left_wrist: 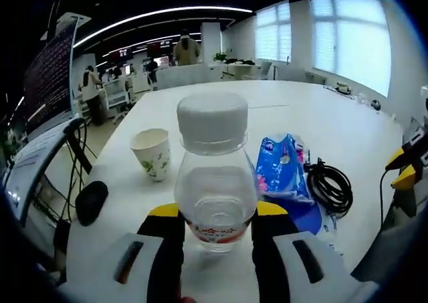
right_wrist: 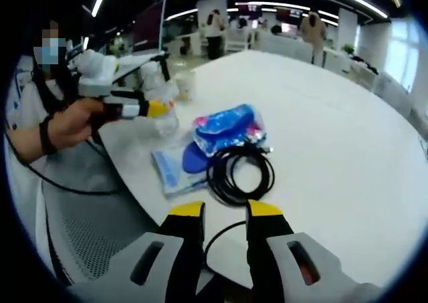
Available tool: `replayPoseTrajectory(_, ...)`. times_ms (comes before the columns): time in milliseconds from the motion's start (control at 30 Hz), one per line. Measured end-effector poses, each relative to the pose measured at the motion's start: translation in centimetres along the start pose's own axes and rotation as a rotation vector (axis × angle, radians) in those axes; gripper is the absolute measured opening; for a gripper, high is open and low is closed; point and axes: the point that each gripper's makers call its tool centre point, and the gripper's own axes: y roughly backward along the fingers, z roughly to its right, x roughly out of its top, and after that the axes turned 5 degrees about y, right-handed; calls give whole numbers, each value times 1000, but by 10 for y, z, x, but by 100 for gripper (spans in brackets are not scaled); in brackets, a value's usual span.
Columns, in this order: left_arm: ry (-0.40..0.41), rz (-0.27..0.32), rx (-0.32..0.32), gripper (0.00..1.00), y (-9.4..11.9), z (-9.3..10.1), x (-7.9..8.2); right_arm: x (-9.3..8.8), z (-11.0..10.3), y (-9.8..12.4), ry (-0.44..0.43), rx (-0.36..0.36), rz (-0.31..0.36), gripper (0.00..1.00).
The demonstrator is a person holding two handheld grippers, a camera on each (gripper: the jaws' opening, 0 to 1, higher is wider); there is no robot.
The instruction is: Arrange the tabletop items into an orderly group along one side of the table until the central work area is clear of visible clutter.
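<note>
A clear water bottle [left_wrist: 215, 182] with a white cap stands near the table's edge, and my left gripper [left_wrist: 217, 213] is shut on its lower body, one yellow-tipped jaw on each side. Beside it lie a blue printed packet [left_wrist: 284, 164], a flat pale-blue pouch [left_wrist: 304, 215] and a coiled black cable [left_wrist: 329, 184]. A paper cup [left_wrist: 152, 153] stands to the left. In the right gripper view, my right gripper [right_wrist: 226, 213] hovers open just short of the cable coil [right_wrist: 239, 172], with the cable's tail running between its jaws. A hand holds the left gripper [right_wrist: 155, 109] at the bottle [right_wrist: 168, 121].
The white table [right_wrist: 334, 149] stretches wide beyond the items. A black mouse [left_wrist: 91, 201] lies at its left edge by a monitor arm. A grey mesh chair [right_wrist: 93, 223] sits below the table edge. People and desks fill the room behind.
</note>
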Motion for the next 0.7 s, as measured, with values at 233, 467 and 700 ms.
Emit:
replayPoseTrajectory(233,7,-7,-9,39,0,1,-1,2,-2,-2,-3,8,8,22)
replayPoseTrajectory(467,27,-38,-25,39,-1,-2,-11,2,1,-3,-4,9,12,22)
replayPoseTrajectory(700,35,-36,-31,36,-2,0,-10,0,1,-3,-4,14,13,22)
